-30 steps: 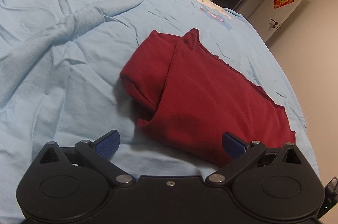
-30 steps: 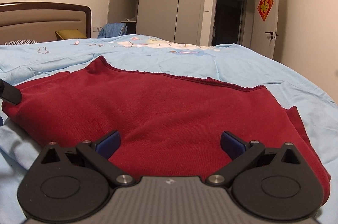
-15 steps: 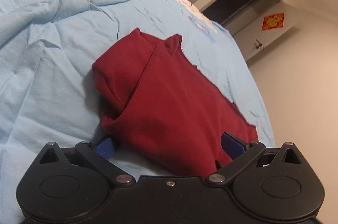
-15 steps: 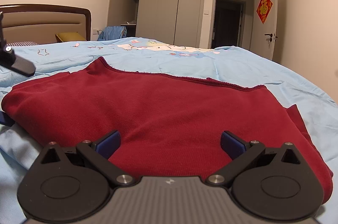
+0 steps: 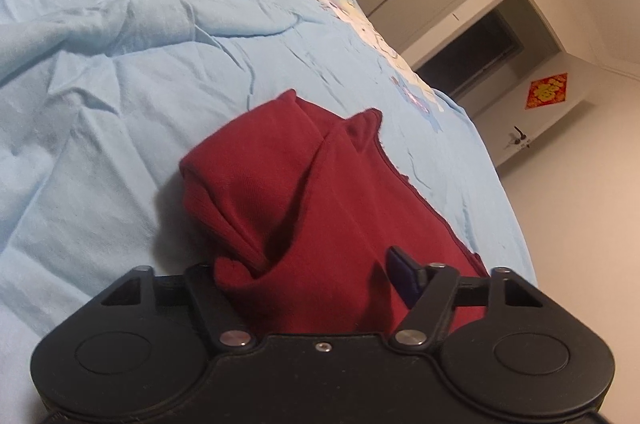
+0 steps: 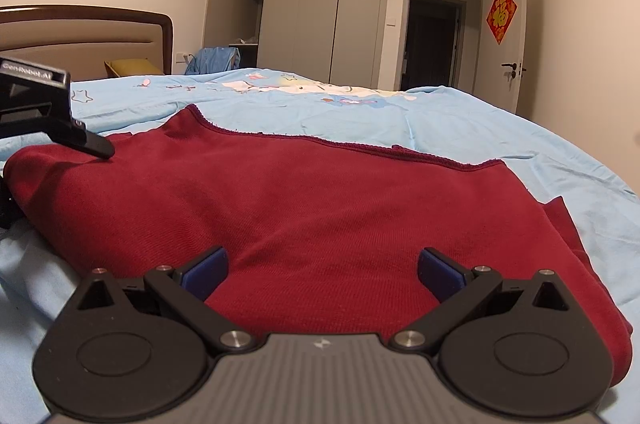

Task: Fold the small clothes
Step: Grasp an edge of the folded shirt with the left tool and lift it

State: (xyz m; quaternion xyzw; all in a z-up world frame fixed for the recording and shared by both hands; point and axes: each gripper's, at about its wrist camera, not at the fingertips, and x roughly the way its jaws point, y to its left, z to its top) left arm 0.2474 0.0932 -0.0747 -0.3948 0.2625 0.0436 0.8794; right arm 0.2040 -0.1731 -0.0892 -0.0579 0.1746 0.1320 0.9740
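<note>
A dark red garment (image 5: 320, 192) lies folded on the light blue bedsheet (image 5: 120, 104). My left gripper (image 5: 304, 276) is open astride the garment's folded left end. Its right blue pad (image 5: 404, 280) shows, and the cloth covers the other pad. In the right wrist view one left finger (image 6: 86, 144) rests on top of the red garment (image 6: 320, 204) at its left end. My right gripper (image 6: 324, 270) is open and low over the garment's near edge, with red cloth between its blue pads (image 6: 208, 268).
The bedsheet (image 6: 440, 120) is wrinkled, with a cartoon print towards the far side. A headboard (image 6: 80, 32) stands at the far left, and a blue cloth pile (image 6: 216, 58) lies beside it. Wardrobe (image 6: 320, 8) and dark doorway (image 6: 436, 40) are behind. The bed's edge drops off at right.
My left gripper has moved forward and tilted onto the garment's left end, and its fingers have drawn somewhat closer around the cloth. The right gripper has hardly moved.
</note>
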